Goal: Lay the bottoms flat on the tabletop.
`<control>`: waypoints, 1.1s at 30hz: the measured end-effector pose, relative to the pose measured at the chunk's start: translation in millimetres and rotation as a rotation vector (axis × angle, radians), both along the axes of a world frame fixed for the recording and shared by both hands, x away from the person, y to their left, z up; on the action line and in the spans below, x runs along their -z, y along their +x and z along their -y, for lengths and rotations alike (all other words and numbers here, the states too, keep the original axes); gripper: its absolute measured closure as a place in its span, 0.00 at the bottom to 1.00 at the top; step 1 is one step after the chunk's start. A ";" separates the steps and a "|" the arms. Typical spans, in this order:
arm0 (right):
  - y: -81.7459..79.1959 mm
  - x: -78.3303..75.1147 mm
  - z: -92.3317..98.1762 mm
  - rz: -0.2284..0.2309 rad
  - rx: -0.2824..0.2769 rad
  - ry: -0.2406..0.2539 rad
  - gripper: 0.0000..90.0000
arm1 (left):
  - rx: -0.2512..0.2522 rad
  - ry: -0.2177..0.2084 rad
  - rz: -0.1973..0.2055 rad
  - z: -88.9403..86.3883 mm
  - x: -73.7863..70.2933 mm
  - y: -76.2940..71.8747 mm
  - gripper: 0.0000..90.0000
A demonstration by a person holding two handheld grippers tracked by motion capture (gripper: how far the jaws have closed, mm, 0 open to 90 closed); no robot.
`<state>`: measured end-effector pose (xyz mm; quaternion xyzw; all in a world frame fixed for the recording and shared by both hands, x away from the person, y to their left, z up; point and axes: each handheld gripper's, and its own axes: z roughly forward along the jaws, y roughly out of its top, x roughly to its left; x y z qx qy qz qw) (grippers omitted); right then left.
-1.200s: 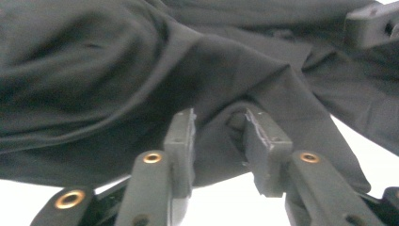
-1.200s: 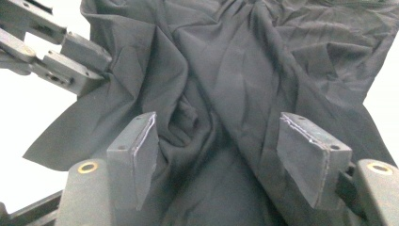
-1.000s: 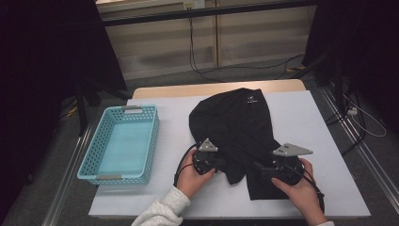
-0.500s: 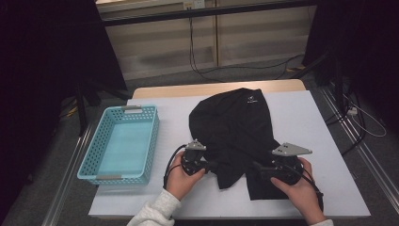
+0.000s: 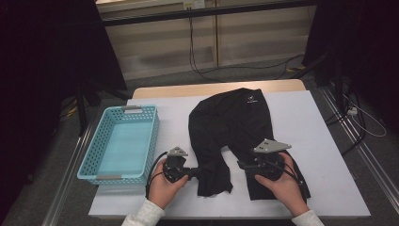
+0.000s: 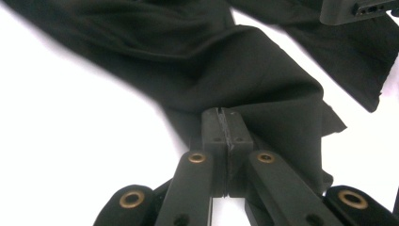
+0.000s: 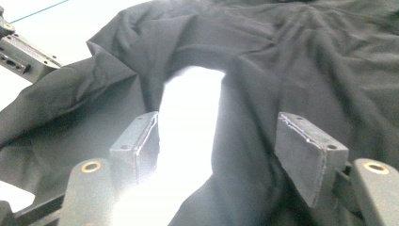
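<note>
Left tool at lower centre-left of the high view: jaws pressed together, pinching the hem of 1 leg of the black garment; left gripper view shows the cloth clamped at the pad tips. Since 1 s ago that hand has slid left toward the blue basket, dragging the leg out, so it now lies stretched away from the other leg with white counter showing between the 2. Right tool, lower centre-right, is spread; right gripper view has the second leg lying between its pads, not clamped. Garment body sits mid-counter, logo end toward the top of frame. Judgement: spreading is underway; the right side needs a grip next.
</note>
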<state>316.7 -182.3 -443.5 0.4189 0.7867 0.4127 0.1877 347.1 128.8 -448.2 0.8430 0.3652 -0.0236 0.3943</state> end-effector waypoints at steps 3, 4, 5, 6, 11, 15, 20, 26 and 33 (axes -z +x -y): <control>3.6 1.2 -11.7 -0.010 -0.035 0.007 0.39 | -0.017 -0.003 -0.006 -7.4 0.4 -2.7 1.00; 4.5 1.8 -16.1 -0.013 -0.048 0.003 0.41 | -0.021 -0.002 -0.006 -9.1 0.5 -3.5 1.00; 5.5 3.0 -20.7 -0.018 -0.065 0.002 0.43 | -0.023 0.001 -0.004 -10.8 0.3 -4.2 1.00; 6.6 4.3 -25.1 -0.025 -0.079 -0.002 0.44 | -0.022 0.004 -0.003 -12.2 0.2 -4.6 1.00; 13.2 11.8 -42.0 -0.076 -0.121 -0.029 0.50 | -0.040 0.005 0.007 -19.4 -2.4 -6.8 1.00; 18.4 16.4 -53.4 -0.102 -0.138 -0.039 0.55 | -0.044 -0.001 0.006 -20.2 -3.0 -7.5 1.00; 18.4 19.5 -59.7 -0.108 -0.162 -0.067 0.81 | -0.047 -0.018 0.019 -21.3 -8.3 -7.3 1.00; 16.0 19.1 -59.7 -0.129 -0.221 -0.037 1.00 | -0.051 -0.025 0.021 -21.8 -12.1 -6.6 1.00; 6.5 5.6 -47.4 -0.112 -0.247 -0.004 1.00 | -0.053 -0.016 0.014 -22.0 -11.9 -5.5 1.00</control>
